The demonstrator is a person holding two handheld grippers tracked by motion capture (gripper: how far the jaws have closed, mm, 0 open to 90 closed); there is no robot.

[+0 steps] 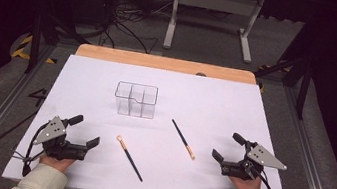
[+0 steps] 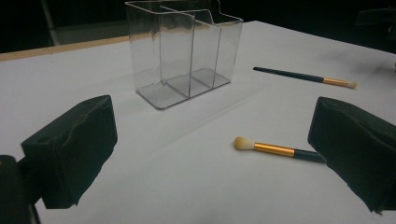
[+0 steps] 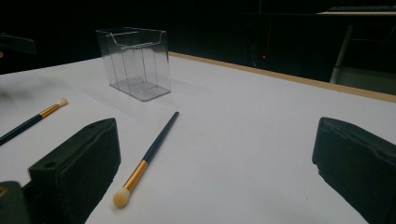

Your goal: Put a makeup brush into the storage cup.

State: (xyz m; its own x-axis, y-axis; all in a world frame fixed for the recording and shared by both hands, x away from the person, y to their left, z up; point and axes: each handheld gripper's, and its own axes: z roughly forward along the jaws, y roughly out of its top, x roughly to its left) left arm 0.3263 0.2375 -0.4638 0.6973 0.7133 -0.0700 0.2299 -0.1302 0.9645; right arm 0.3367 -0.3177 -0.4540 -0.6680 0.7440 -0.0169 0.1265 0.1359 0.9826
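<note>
Clear acrylic organizer (image 1: 136, 100) sits upper centre; two brushes (image 1: 129, 157) (image 1: 183, 138) lie below it. Left gripper (image 1: 84, 131) and right gripper (image 1: 228, 147) rest agape, empty. Advise gripping mid-handle, not bristles.

glossy clear plastic organizer (image 1: 136, 100), matt white table (image 1: 215, 106)
</note>
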